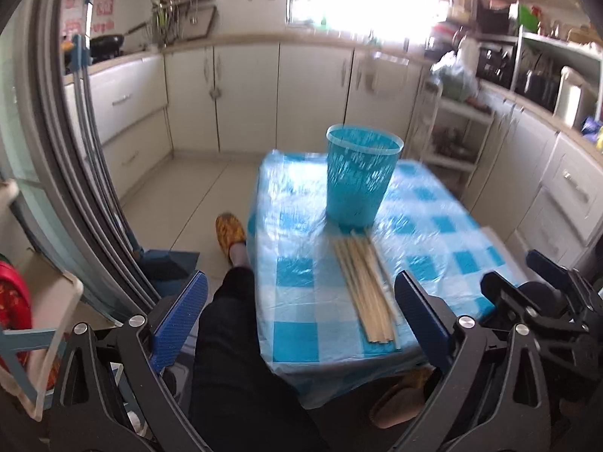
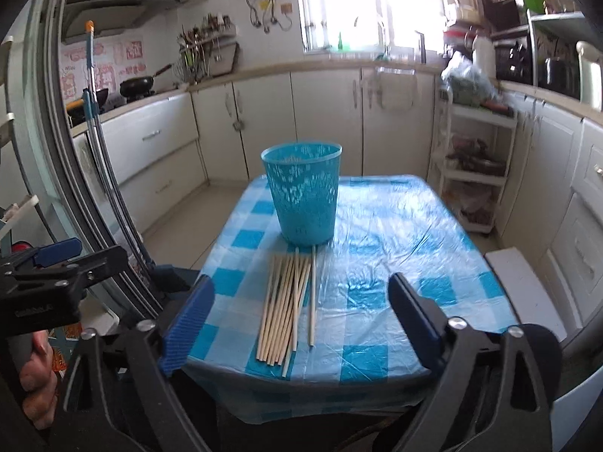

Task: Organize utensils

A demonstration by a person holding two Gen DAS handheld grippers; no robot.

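With both the left gripper (image 1: 301,324) and right gripper (image 2: 301,320) spread and empty, a clumsy pinch could scatter the loose pale wooden chopsticks (image 2: 288,307) lying just before the blue perforated plastic basket (image 2: 303,194).

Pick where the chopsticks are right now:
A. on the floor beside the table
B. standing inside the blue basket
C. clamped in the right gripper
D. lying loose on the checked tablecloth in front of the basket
D: the chopsticks lie flat in a bundle on the tablecloth, just on the near side of the blue basket, with neither gripper touching them.
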